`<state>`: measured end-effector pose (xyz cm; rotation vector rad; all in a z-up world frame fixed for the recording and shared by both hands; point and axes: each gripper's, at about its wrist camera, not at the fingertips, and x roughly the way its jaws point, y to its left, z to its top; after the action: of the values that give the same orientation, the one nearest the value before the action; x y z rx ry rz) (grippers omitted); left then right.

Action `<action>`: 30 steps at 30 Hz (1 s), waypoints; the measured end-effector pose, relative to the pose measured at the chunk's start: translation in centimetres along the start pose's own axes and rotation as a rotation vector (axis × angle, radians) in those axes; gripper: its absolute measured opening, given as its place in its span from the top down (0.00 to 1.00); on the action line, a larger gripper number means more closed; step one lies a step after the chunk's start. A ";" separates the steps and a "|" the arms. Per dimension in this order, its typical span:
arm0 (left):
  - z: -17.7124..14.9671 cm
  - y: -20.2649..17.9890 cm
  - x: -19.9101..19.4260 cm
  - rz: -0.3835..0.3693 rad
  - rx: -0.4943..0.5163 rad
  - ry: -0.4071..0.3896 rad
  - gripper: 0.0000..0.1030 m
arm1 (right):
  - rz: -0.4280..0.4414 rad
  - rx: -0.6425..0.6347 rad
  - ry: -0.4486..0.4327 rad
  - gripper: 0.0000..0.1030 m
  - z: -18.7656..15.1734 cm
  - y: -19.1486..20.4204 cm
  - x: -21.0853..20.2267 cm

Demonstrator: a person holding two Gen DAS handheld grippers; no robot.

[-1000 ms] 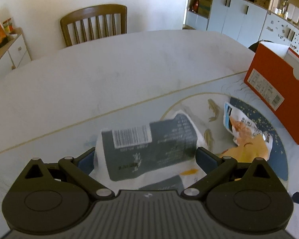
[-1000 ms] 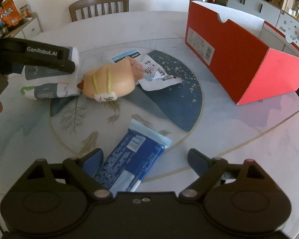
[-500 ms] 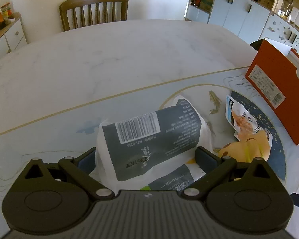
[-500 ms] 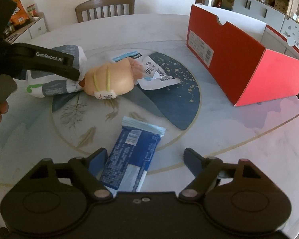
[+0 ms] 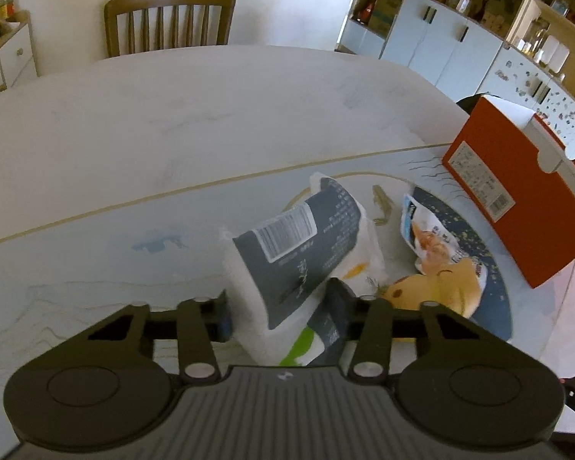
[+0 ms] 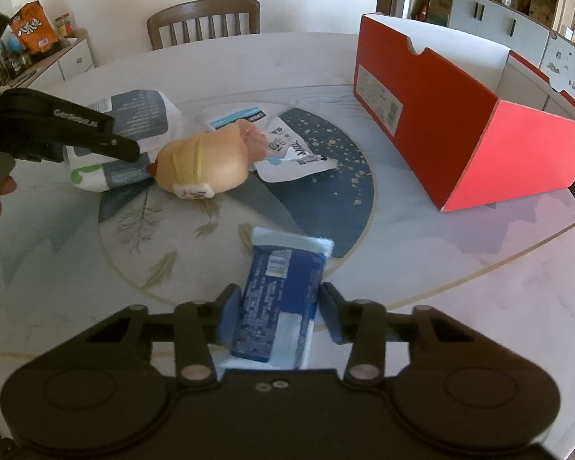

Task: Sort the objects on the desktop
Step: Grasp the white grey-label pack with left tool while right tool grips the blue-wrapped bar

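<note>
Round marble-pattern table [image 6: 460, 287] carries an open red cardboard box [image 6: 460, 115]. Left of box: grey-and-white soft tissue pack [image 5: 299, 253], clamped and tilted in left gripper [image 5: 280, 306]. Between pack and box: tan plush toy [image 6: 201, 165] over white pouch [image 6: 291, 153]. Nearest camera: blue wipes packet [image 6: 280, 299], right gripper [image 6: 276, 318] closed on its sides.

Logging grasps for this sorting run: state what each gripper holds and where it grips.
The left gripper clamps the grey-and-white tissue pack across its near end. The right gripper closes on the blue wipes packet by its long sides, near its middle.
</note>
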<state>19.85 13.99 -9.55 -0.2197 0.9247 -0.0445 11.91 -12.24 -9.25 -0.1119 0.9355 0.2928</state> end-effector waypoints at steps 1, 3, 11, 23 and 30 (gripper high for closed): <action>0.0 0.0 -0.2 -0.005 -0.004 -0.002 0.62 | 0.006 0.003 0.002 0.63 0.0 -0.2 0.0; -0.1 -0.1 -0.5 -0.014 -0.014 -0.005 0.68 | 0.011 0.010 0.005 0.64 0.0 -0.5 -0.1; -0.3 -0.6 -2.0 -0.043 -0.049 -0.020 0.79 | 0.016 0.026 -0.003 0.65 -0.1 -1.6 -0.9; -0.4 -2.0 -5.4 -0.077 -0.087 -0.083 0.80 | 0.028 0.039 -0.053 0.65 0.9 -3.6 -3.1; 0.1 -3.3 -7.1 -0.090 -0.089 -0.116 0.80 | 0.029 0.041 -0.083 0.65 1.7 -4.8 -4.8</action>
<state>15.85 11.69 -3.16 -0.3434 0.8017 -0.0730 12.00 -17.38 -4.56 -0.0480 0.8608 0.3028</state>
